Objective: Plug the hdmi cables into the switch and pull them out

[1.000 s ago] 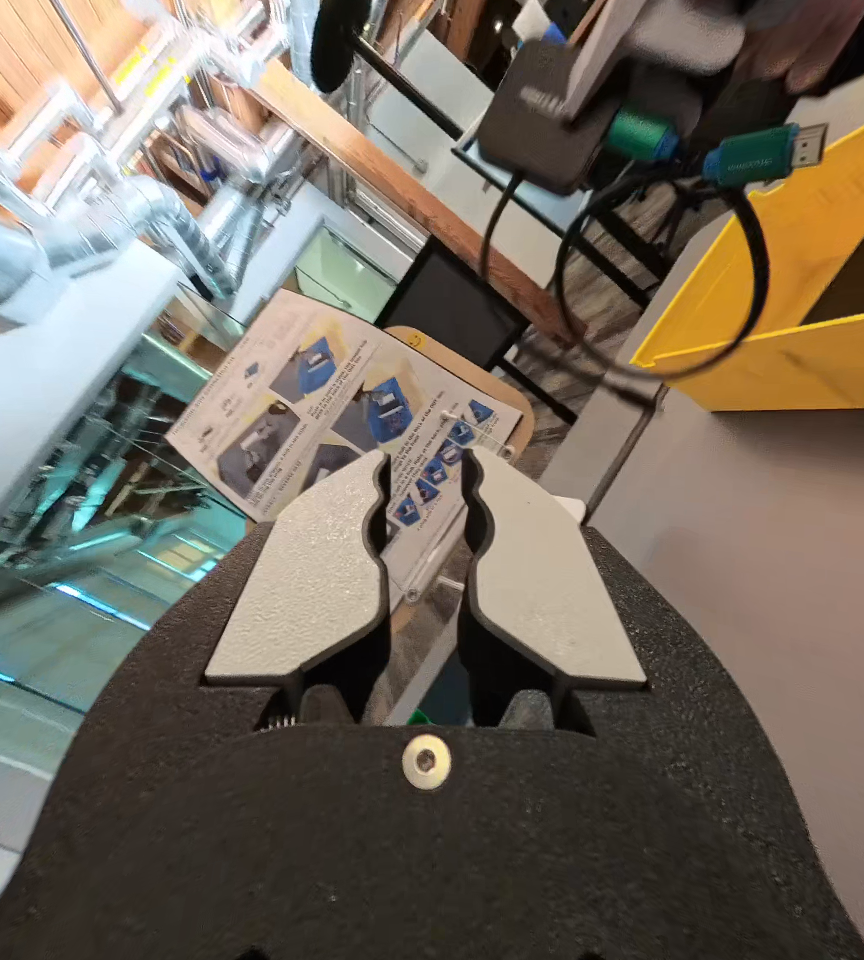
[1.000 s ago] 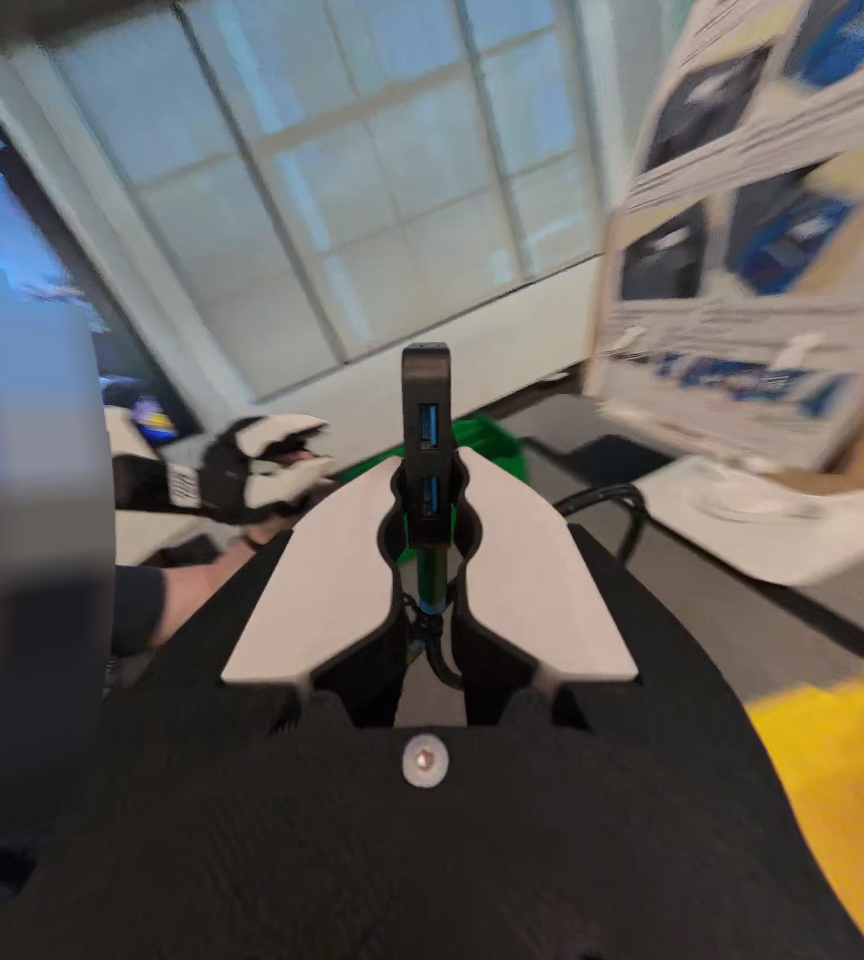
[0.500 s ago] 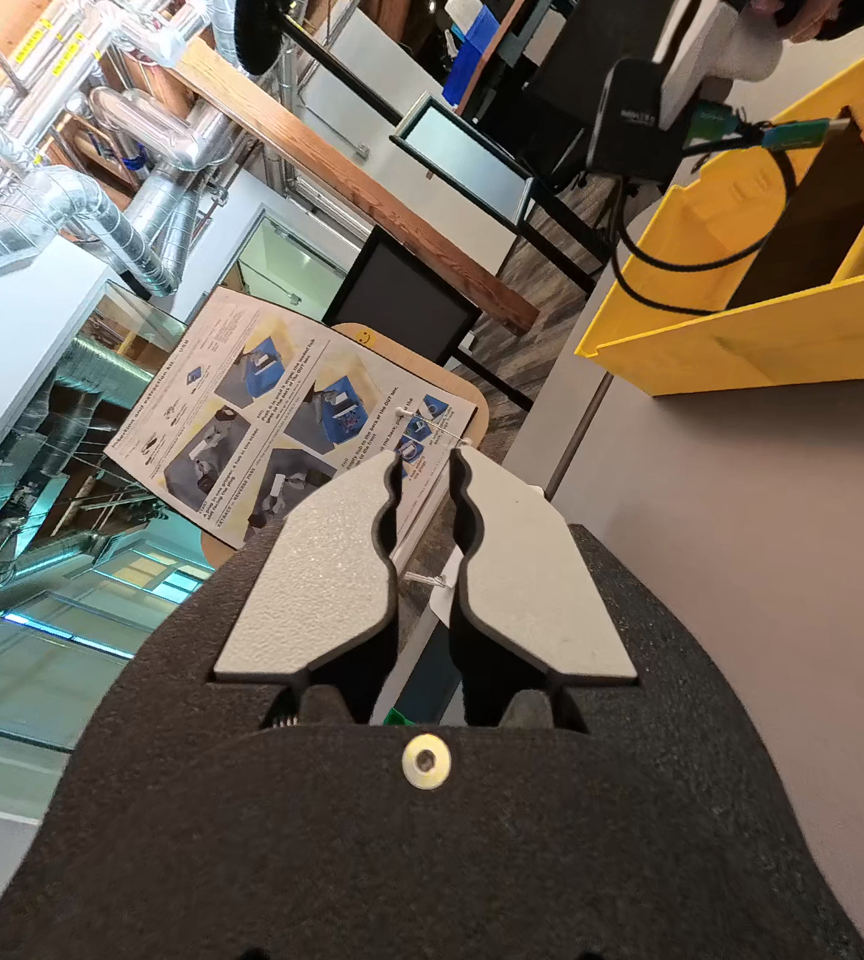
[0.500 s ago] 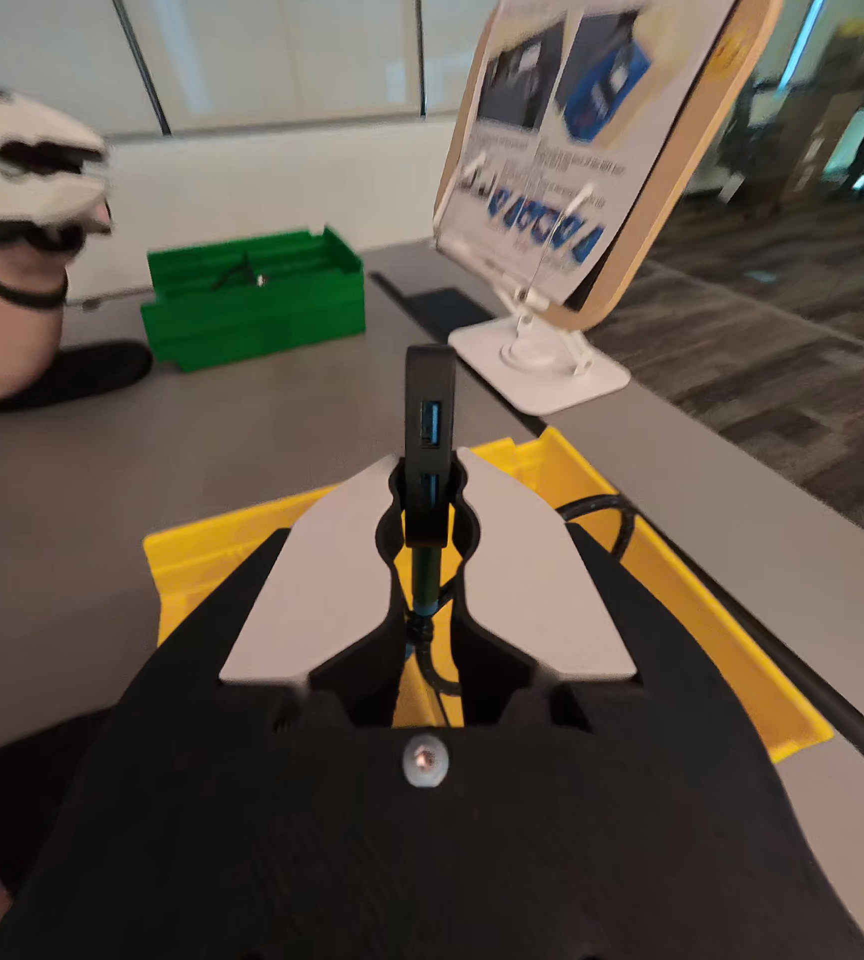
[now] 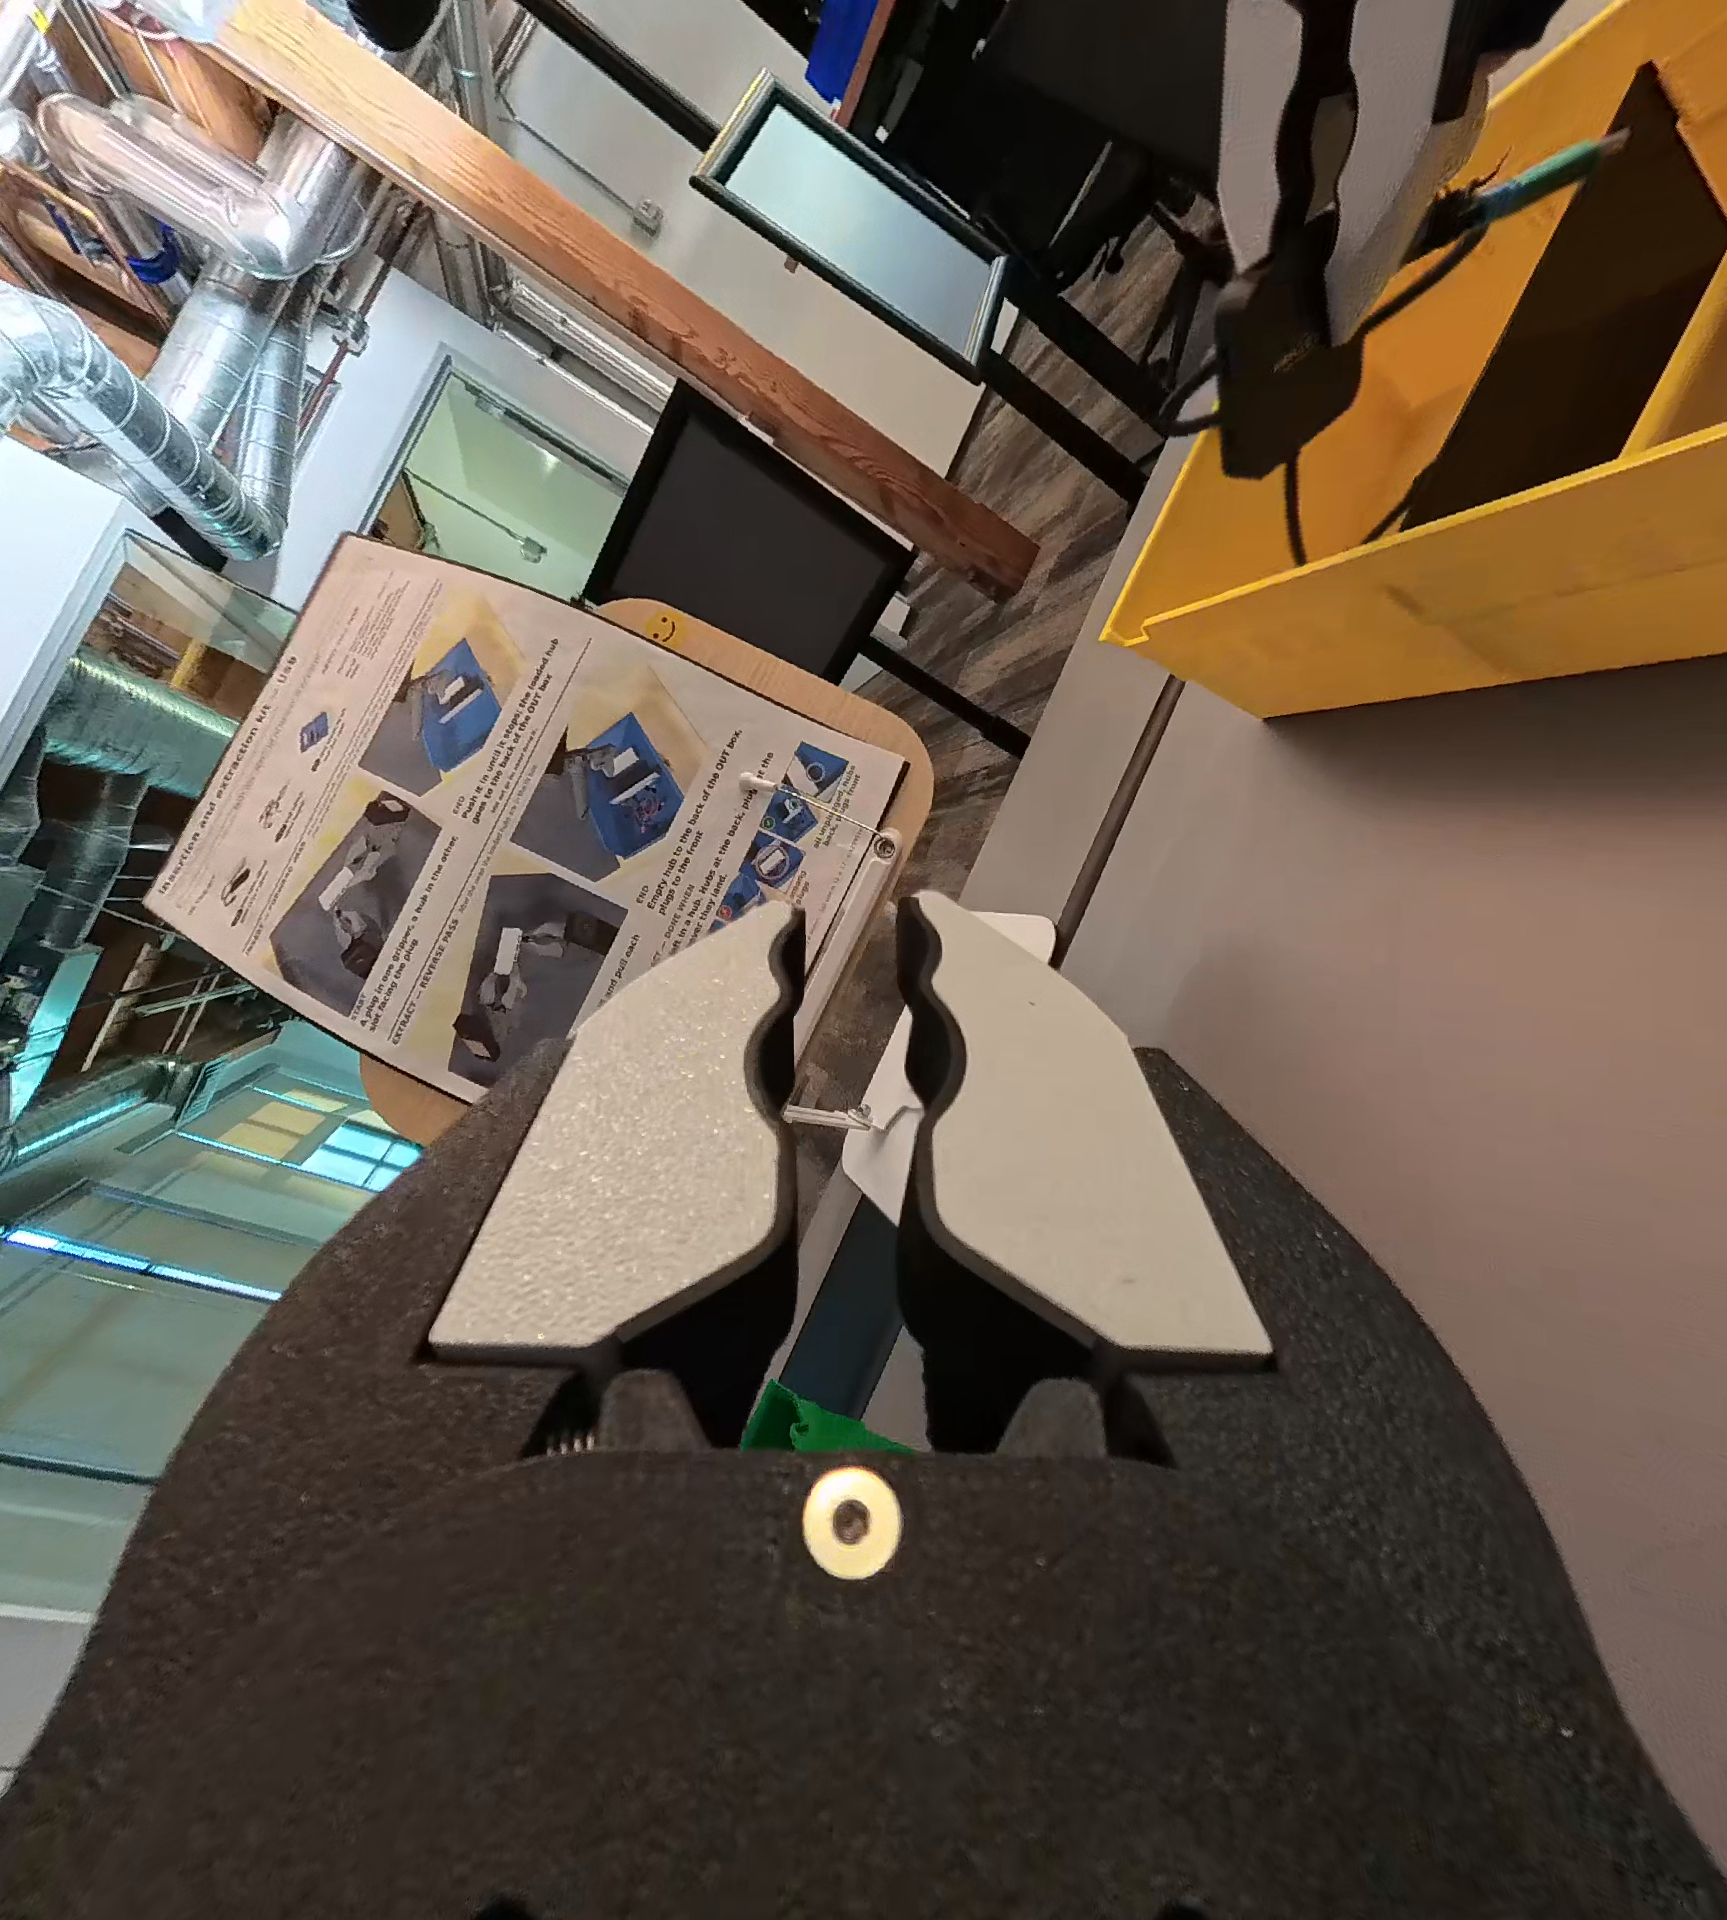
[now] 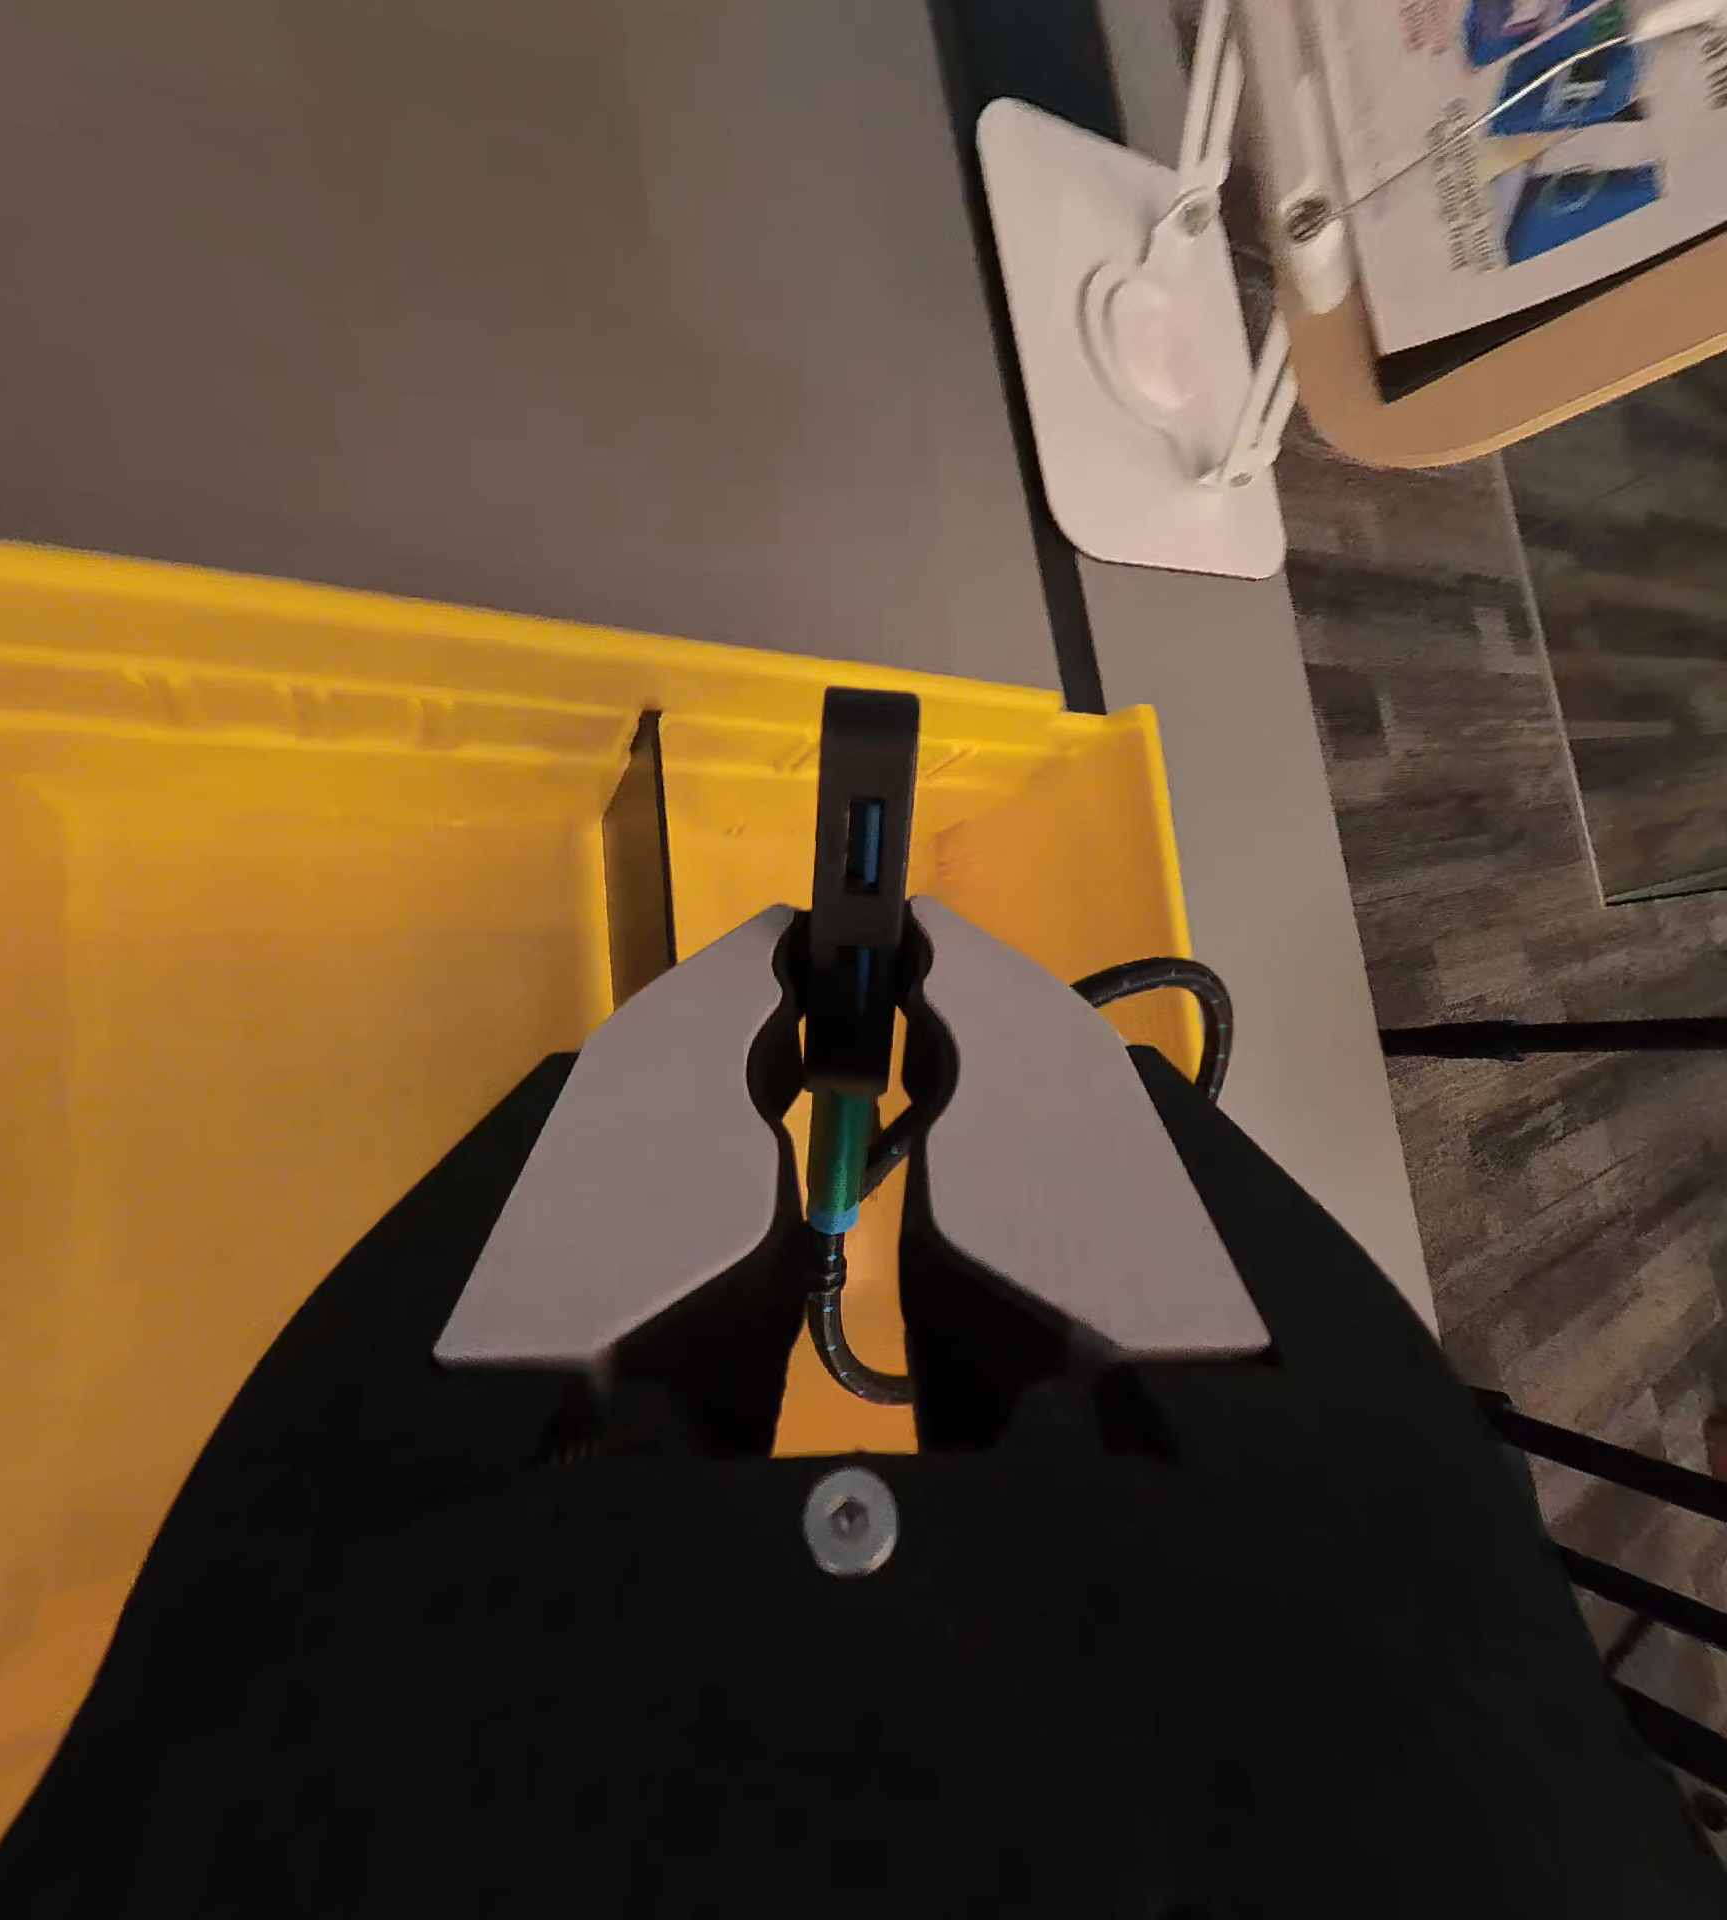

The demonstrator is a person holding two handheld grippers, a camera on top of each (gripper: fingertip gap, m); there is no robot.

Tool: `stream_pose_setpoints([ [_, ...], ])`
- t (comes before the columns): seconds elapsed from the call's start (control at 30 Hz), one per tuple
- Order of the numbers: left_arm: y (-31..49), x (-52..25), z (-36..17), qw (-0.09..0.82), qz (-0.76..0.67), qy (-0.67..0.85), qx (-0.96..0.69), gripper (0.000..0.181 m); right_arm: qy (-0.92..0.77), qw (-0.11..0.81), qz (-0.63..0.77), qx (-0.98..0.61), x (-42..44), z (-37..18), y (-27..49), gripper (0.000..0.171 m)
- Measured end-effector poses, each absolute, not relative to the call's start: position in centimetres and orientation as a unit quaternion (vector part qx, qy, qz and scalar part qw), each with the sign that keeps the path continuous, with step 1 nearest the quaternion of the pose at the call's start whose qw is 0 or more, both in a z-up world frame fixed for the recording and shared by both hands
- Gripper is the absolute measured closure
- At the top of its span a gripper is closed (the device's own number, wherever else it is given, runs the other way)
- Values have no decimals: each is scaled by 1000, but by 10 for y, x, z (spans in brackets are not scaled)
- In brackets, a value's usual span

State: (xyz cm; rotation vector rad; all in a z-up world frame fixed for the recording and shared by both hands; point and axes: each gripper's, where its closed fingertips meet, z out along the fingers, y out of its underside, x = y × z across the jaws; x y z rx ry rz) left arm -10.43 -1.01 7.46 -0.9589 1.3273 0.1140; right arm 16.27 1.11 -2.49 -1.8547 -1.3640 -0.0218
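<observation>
Left wrist view, left to right: an instruction sheet (image 5: pixel 526 831) on a wooden-backed stand is seen at far left, off the grey surface (image 5: pixel 1461 1039). The left gripper (image 5: pixel 846 940) is held over the surface edge with its fingers (image 5: pixel 651 1122) a narrow gap apart, nothing between them. A bit of green bin (image 5: pixel 807 1423) is glimpsed low in that gap. At far right a yellow bin (image 5: pixel 1461 592) sits on the surface. Above it the right gripper (image 5: pixel 1332 208) is seen farther off, closed on the black switch (image 5: pixel 1274 384). A green-shelled cable plug (image 5: pixel 1534 177) sticks out loose to the right over the bin, not plugged in; black cable (image 5: pixel 1295 499) loops down from the switch.

Right wrist view, left to right: the yellow bin (image 6: pixel 215 935) fills the left and middle, with a dark divider (image 6: pixel 641 831) inside it. The right gripper (image 6: pixel 854 914) is pointed down over the bin's right compartment, fingers (image 6: pixel 651 1143) clamped on the black switch (image 6: pixel 859 831), which stands edge-on and projects past the fingertips, a blue port showing on its upper part. A green plug (image 6: pixel 838 1153) is seated in the near end of the switch, between the fingers; its braided black cable (image 6: pixel 1181 997) curls out right of the gripper. At far right the white stand base (image 6: pixel 1119 343) rests near the surface (image 6: pixel 423 260) edge, carrying the instruction sheet (image 6: pixel 1565 135). Wood-pattern floor (image 6: pixel 1617 1039) is seen at right.
</observation>
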Motion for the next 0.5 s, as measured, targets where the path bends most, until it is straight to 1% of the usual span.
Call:
stream_pose_setpoints([
  [0.1, -10, -103, 74, 680, 49, 592, -429, 165, -553, 385, 1, -738, 162, -40, 10, 156],
  [0.23, -10, -101, 69, 673, 42, 597, -435, 165, -532, 321, 53, -782, 155, -71, 11, 156],
  [0.37, -8, -100, 65, 667, 49, 602, -437, 165, -492, 297, 94, -813, 145, -75, 18, 156],
  [0.5, 2, -101, 57, 650, 34, 593, -475, 167, -512, 307, 42, -801, 147, -72, 30, 155],
])
